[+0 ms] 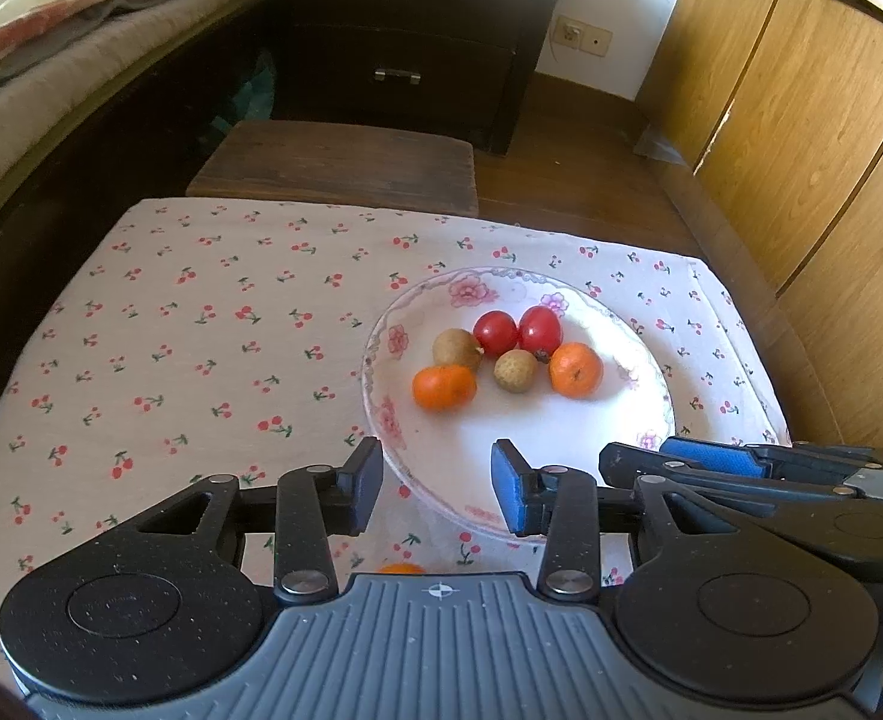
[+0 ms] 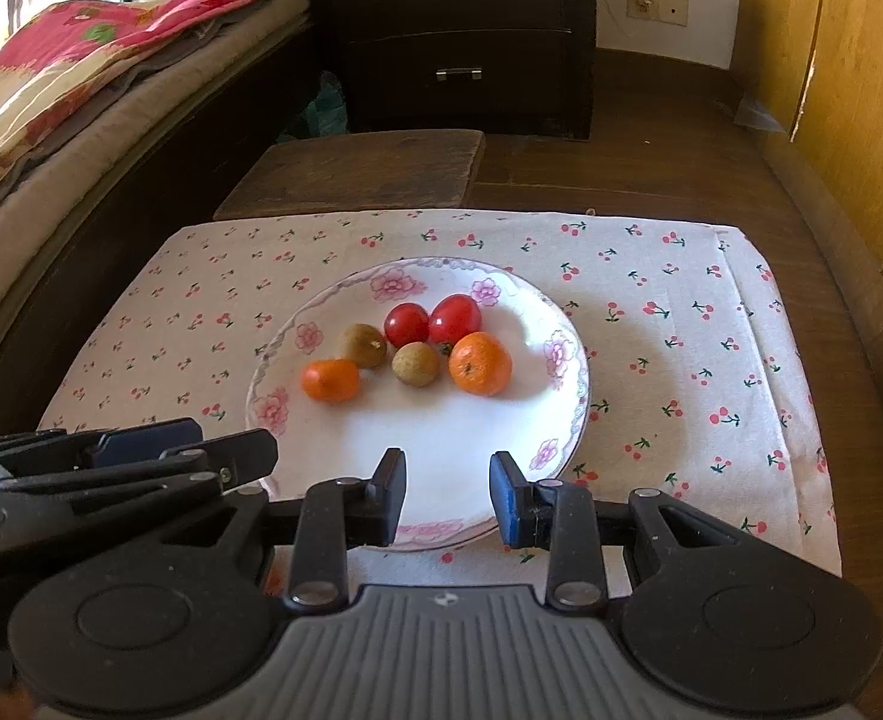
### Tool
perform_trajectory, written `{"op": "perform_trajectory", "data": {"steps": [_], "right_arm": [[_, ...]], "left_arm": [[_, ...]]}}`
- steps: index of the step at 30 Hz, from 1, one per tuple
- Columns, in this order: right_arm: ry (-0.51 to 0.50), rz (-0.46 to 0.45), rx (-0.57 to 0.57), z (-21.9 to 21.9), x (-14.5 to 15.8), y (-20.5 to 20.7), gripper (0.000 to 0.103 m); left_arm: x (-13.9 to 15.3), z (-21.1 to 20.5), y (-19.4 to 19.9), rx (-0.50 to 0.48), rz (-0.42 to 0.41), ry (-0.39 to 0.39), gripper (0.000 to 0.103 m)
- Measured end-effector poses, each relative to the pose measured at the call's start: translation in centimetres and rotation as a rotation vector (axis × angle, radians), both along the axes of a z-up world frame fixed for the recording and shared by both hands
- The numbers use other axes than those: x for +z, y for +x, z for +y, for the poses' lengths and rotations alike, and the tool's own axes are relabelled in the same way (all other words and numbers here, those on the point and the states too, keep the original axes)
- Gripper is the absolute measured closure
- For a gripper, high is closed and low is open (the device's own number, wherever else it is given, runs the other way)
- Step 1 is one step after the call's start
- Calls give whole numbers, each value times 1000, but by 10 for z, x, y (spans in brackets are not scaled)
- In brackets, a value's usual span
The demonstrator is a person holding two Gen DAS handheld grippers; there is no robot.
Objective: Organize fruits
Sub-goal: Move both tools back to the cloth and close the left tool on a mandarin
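Holding both tongs, our left gripper (image 1: pixel 435 483) and right gripper (image 2: pixel 448 495), wide apart and empty, we see the fruits (image 2: pixel 408 345) straight ahead on the plate (image 2: pixel 441 480), equally near both.

bed (image 2: pixel 51 90) left | dark nightstand (image 2: pixel 471 30) | wood floor (image 2: pixel 651 138) | wardrobe (image 1: pixel 801 90) right
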State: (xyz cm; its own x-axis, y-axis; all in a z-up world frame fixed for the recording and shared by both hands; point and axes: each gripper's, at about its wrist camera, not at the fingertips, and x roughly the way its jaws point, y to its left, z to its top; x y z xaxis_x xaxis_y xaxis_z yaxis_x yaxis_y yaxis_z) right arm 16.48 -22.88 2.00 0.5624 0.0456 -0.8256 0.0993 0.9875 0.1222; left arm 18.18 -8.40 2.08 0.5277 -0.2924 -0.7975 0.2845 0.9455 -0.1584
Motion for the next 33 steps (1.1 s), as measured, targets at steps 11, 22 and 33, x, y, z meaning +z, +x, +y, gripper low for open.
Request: {"op": "perform_trajectory", "data": {"steps": [11, 22, 33], "right_arm": [[-19, 5, 46, 22, 4, -18, 71], [-24, 18, 28, 20, 4, -29, 71], [-20, 25, 42, 18, 2, -32, 71]], "left_arm": [[-5, 20, -16, -6, 27, 18, 53], [-23, 14, -16, -16, 95, 8, 53], [-43, 4, -18, -24, 121, 78, 52]]}}
